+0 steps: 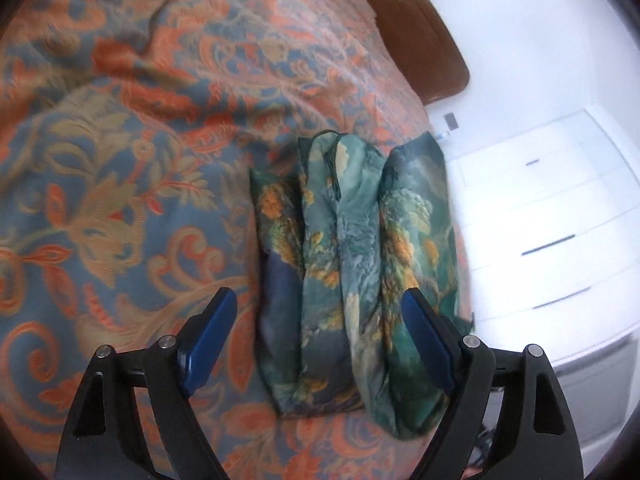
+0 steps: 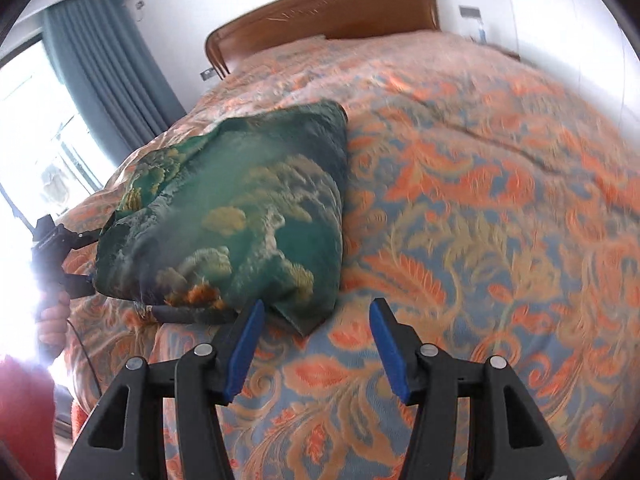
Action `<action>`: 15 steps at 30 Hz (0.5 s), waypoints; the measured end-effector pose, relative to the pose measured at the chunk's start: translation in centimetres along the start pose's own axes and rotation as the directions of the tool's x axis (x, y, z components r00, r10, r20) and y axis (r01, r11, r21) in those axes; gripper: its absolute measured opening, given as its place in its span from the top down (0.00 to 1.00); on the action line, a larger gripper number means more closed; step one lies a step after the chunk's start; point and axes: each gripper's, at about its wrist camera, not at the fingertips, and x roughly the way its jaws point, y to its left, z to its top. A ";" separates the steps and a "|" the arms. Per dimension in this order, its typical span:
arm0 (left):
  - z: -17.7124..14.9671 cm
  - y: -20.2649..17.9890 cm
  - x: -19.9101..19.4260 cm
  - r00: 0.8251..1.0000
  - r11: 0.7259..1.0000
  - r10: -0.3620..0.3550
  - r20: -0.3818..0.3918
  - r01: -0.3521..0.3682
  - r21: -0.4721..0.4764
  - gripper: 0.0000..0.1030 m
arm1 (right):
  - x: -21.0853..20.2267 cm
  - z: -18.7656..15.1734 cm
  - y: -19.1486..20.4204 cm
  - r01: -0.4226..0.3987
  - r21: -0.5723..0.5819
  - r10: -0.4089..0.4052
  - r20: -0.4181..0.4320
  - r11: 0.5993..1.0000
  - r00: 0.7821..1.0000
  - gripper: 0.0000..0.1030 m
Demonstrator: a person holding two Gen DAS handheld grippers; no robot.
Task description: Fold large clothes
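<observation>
A green floral garment [image 1: 352, 232] lies folded into a thick bundle on the bed, near the bed's right edge in the left wrist view. My left gripper [image 1: 319, 296] stands open and wide, its blue pads [image 1: 208, 340] on either side of the bundle's near end without pressing it. In the right wrist view the same bundle [image 2: 240, 216] sits left of centre. My right gripper [image 2: 318, 306] is open just in front of the bundle's near corner, with its left finger beside the cloth. The left gripper [image 2: 88, 263] shows at the bundle's far left edge, held by a hand [image 2: 52, 320].
An orange and blue patterned bedspread [image 2: 460, 220] covers the bed. A wooden headboard [image 2: 328, 8] stands at the far end. White drawers [image 1: 552, 216] stand beside the bed. A teal curtain [image 2: 104, 64] and a bright window [image 2: 28, 128] are at the left.
</observation>
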 end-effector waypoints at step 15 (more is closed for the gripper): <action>2.5 1.0 6.7 0.994 0.994 -0.063 -0.091 0.054 -0.093 0.17 | 0.3 1.7 0.2 -0.087 0.045 0.087 -0.001 0.995 0.996 0.45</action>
